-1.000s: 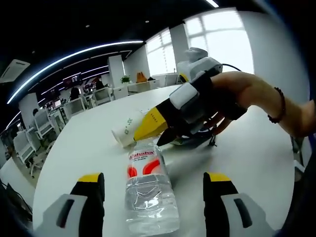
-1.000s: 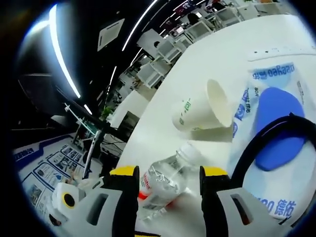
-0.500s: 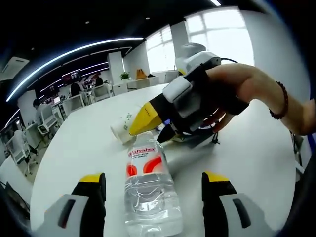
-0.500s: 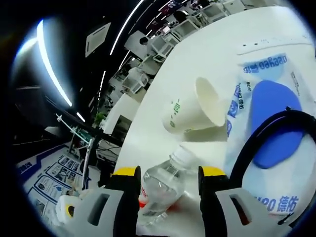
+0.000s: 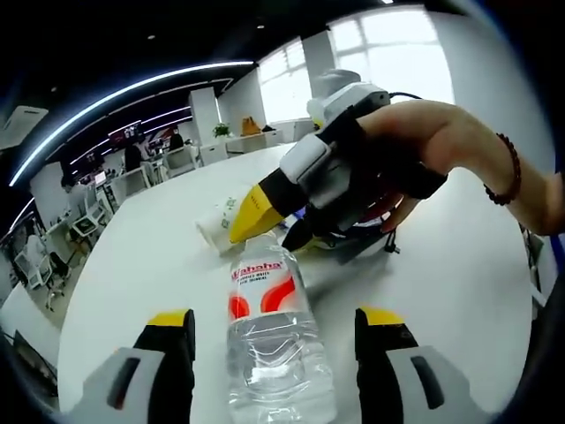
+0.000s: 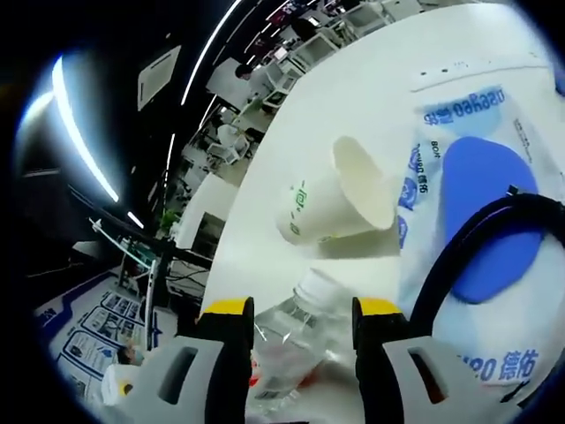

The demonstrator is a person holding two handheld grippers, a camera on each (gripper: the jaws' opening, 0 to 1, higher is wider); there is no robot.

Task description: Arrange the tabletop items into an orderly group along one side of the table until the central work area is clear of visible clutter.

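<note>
A clear water bottle (image 5: 275, 349) with a red and white label lies on the white table (image 5: 132, 274), its cap end pointing away. My left gripper (image 5: 275, 358) is open, one jaw on each side of the bottle's body. A hand brings the right gripper (image 5: 261, 238) in from the right, tips at the bottle's neck. In the right gripper view the bottle's cap end (image 6: 311, 290) lies between the jaws of my open right gripper (image 6: 302, 334). Beyond the cap, a white paper cup (image 6: 340, 199) with green print lies on its side (image 5: 217, 228).
A white packet with blue print (image 6: 477, 172) lies flat beside the cup, with a black cable (image 6: 455, 256) looping over it. The white table (image 6: 397, 88) runs on toward office desks and chairs (image 5: 132, 181) behind it. A person's forearm with a bead bracelet (image 5: 503, 181) crosses the right side.
Both grippers have closed in on the bottle, which looks larger in the left gripper view. The right gripper's jaws now straddle the cap end. The bottle and the cup lie where they were.
</note>
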